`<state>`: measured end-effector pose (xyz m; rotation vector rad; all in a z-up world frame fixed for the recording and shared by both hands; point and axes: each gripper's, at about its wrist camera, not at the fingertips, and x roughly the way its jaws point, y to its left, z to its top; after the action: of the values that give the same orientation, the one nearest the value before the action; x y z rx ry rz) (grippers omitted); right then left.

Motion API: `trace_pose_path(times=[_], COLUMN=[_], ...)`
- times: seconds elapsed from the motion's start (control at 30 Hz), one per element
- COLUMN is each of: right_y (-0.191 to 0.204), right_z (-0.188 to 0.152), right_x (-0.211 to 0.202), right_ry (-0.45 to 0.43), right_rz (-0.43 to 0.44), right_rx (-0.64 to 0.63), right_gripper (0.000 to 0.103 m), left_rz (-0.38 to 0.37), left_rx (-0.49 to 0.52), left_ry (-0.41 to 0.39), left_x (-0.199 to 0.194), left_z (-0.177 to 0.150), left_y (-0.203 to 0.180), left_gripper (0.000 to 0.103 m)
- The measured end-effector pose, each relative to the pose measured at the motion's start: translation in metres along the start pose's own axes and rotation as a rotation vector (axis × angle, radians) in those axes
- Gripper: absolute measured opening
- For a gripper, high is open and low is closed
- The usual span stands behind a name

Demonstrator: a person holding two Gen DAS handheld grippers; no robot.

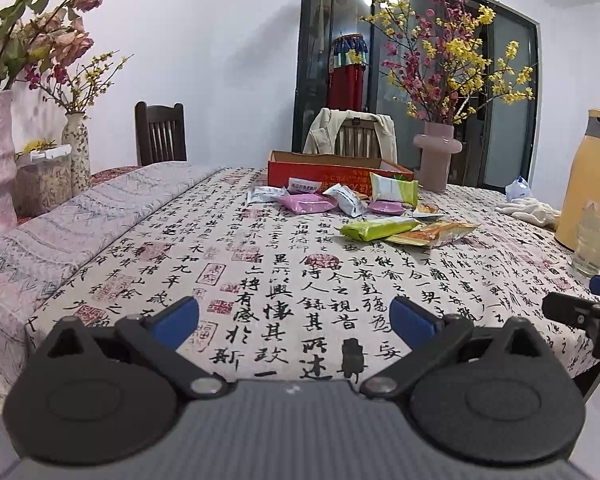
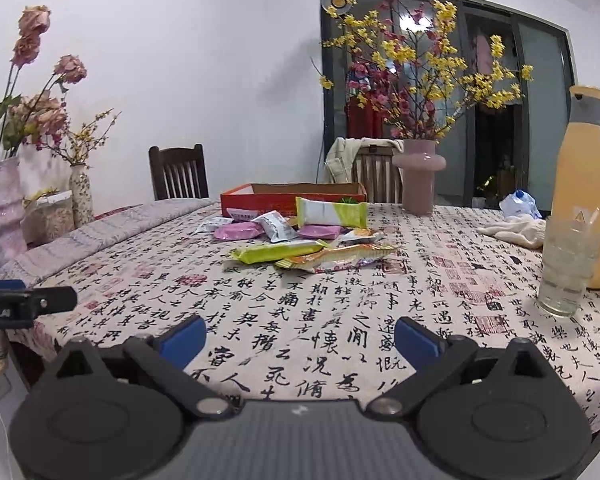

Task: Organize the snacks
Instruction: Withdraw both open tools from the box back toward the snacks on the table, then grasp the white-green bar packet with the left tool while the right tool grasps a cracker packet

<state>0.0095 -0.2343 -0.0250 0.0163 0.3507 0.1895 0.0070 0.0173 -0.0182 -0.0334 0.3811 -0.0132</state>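
Both grippers hang over the near edge of the table (image 1: 148, 216), nothing between the fingers.

Left gripper (image 1: 294, 318): blue pads spread wide apart, empty. At 3 o'clock in its view, part of the other gripper shows at the frame edge.

Right gripper (image 2: 300, 338): pads likewise wide apart, empty. At 9 o'clock in its view, a piece of the left gripper pokes in.

Snacks: loose heap on the calligraphy-print tablecloth (image 1: 260, 280) at 12 o'clock from both grippers, well apart from them.
- red cardboard box (image 1: 324, 170), open top, at the far side of the heap.
- two pink packets (image 1: 306, 203) and some white packets (image 1: 346, 199) just in front of the box.
- green-and-white packet (image 1: 394, 188) leaning against the box front.
- long green packet (image 1: 378, 228) nearest the grippers, touching an orange packet (image 1: 436, 234) on its 3 o'clock side.

Other items: pink vase (image 1: 436, 158) with yellow and red blossom at 1 o'clock behind the heap; yellow flask (image 2: 588, 188) and a drinking glass (image 2: 566, 266) at 3 o'clock in the right view; white cloth (image 2: 514, 230) beside them.
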Motion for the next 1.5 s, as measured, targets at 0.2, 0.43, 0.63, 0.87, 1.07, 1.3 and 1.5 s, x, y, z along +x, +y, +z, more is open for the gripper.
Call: trace_pose_path(times=[0.2, 0.43, 0.63, 0.87, 1.07, 1.3, 1.5], right_y=[-0.002, -0.007, -0.015, -0.029, -0.043, -0.063, -0.082], right_z=[-0.004, -0.005, 0.001, 0.019, 0.043, 0.071, 0.103], right_x=[0.008, 0.017, 0.034, 0.066, 0.106, 0.157, 0.21], right_ry=[0.018, 0.015, 0.018, 0.02, 0.063, 0.14, 0.186], right_rz=[0.0, -0.002, -0.011, -0.019, -0.021, -0.001, 0.035], right_rx=[0.015, 0.037, 0.057, 0.069, 0.056, 0.041, 0.063], right_gripper=[0.101, 0.101, 0.101, 0.101, 0.101, 0.098, 0.094], left_rz=[-0.012, 0.006, 0.021, 0.015, -0.008, -0.067, -0.191], left_rx=[0.014, 0.017, 0.026, 0.03, 0.056, 0.069, 0.101], left_ry=[0.013, 0.029, 0.042, 0.061, 0.096, 0.142, 0.197], left_x=[0.006, 0.02, 0.04, 0.076, 0.116, 0.172, 0.221], left_z=[-0.005, -0.002, 0.008, 0.032, 0.054, 0.087, 0.116], left_y=[-0.005, -0.004, -0.006, -0.009, -0.015, -0.022, -0.034], left_gripper=[0.103, 0.103, 0.103, 0.103, 0.103, 0.103, 0.102])
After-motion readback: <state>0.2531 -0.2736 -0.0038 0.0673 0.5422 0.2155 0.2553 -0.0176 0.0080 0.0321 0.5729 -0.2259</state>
